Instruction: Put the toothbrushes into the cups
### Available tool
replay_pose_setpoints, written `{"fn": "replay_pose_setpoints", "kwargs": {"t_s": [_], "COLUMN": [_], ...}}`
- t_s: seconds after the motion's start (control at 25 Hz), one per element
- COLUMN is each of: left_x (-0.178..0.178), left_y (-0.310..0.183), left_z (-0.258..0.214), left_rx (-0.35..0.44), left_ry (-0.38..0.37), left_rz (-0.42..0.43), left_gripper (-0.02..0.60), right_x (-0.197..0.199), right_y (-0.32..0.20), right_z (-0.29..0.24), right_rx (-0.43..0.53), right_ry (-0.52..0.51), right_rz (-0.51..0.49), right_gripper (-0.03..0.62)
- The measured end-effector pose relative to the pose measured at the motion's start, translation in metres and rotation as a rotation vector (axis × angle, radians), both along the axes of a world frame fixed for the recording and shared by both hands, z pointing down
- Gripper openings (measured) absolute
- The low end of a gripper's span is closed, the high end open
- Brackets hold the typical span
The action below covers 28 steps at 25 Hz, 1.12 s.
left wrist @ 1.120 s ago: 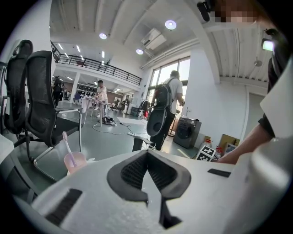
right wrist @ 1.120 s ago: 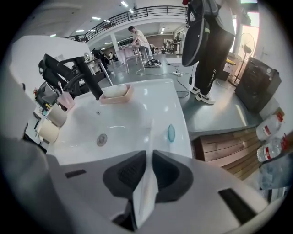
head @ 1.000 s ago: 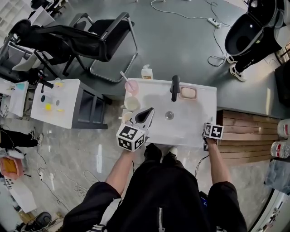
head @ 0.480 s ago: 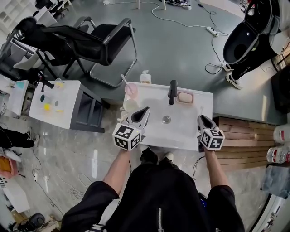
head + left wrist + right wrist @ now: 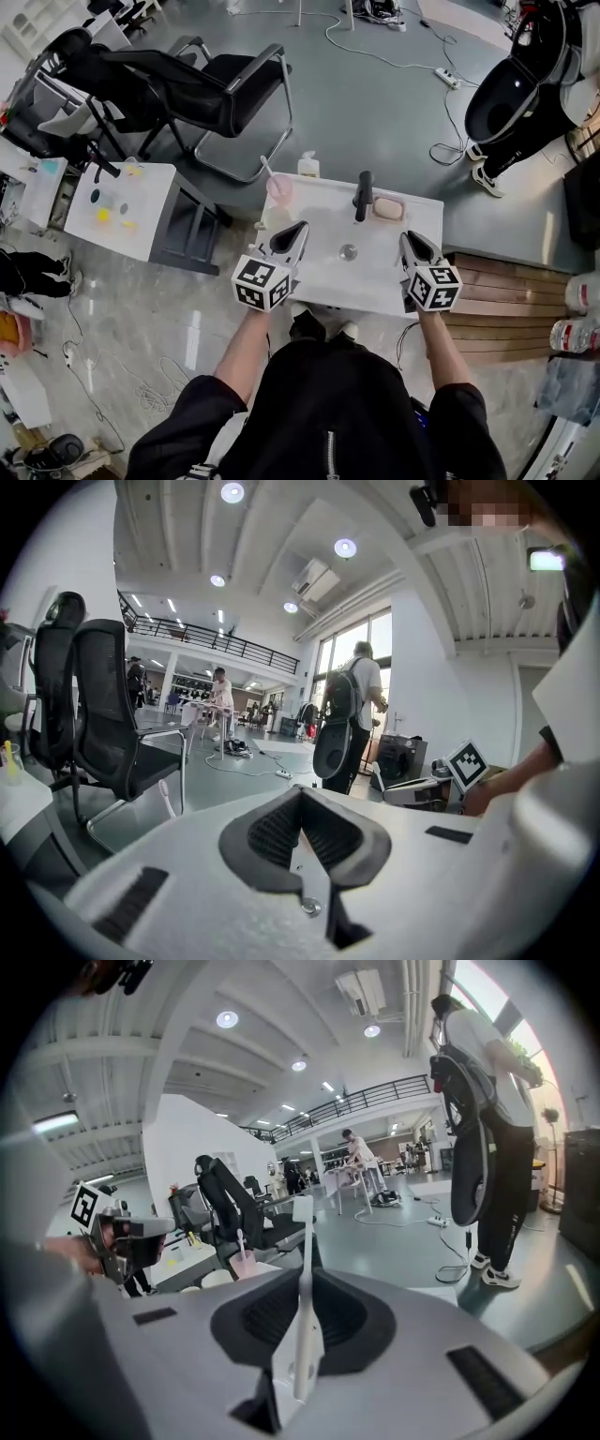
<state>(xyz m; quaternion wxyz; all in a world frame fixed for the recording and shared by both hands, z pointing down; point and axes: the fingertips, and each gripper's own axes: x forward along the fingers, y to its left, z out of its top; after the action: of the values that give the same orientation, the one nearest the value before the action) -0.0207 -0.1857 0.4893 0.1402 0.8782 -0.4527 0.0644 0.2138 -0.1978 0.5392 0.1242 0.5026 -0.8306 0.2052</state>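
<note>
My right gripper [image 5: 306, 1283] is shut on a white toothbrush [image 5: 302, 1335] that stands upright between its pads, bristle head uppermost. In the head view this gripper [image 5: 408, 238] hovers over the right side of the white sink counter [image 5: 384, 281]. A pink cup [image 5: 279, 187] at the counter's far left corner holds another toothbrush. A pale cup [image 5: 271, 217] stands just in front of it. My left gripper [image 5: 299, 229] hangs beside the pale cup, its jaws together with nothing between them [image 5: 300, 797].
A black faucet [image 5: 362, 193], a soap dish [image 5: 388, 207] and a soap bottle [image 5: 307, 165] line the counter's back edge, with the drain [image 5: 348, 251] in the middle. A black office chair [image 5: 202, 89] and a white side table [image 5: 117, 203] stand to the left. A person stands beyond.
My right gripper has risen from the counter's front right edge and swung forward over it, carrying the white toothbrush. The left gripper has lifted slightly.
</note>
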Motion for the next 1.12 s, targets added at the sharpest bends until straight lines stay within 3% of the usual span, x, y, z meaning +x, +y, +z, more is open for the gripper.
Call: {"fn": "replay_pose_setpoints", "kwargs": {"t_s": [0.6, 0.88, 1.12], "left_x": [-0.145, -0.187, -0.214], "left_y": [0.033, 0.038, 0.037], "left_z": [0.002, 0.008, 0.016], "left_rx": [-0.003, -0.006, -0.011], "left_ry": [-0.006, -0.005, -0.004], "left_rz": [-0.294, -0.359, -0.381], "left_gripper": [0.0, 0.002, 0.002], "right_x": [-0.192, -0.261, -0.314], "right_y": [-0.019, -0.033, -0.061], "right_z": [-0.016, -0.017, -0.037], "right_rx": [0.03, 0.037, 0.085], "right_ry": [-0.052, -0.062, -0.108], "right_rz": [-0.362, -0.462, -0.489], "right_gripper": [0.049, 0.049, 0.049]}}
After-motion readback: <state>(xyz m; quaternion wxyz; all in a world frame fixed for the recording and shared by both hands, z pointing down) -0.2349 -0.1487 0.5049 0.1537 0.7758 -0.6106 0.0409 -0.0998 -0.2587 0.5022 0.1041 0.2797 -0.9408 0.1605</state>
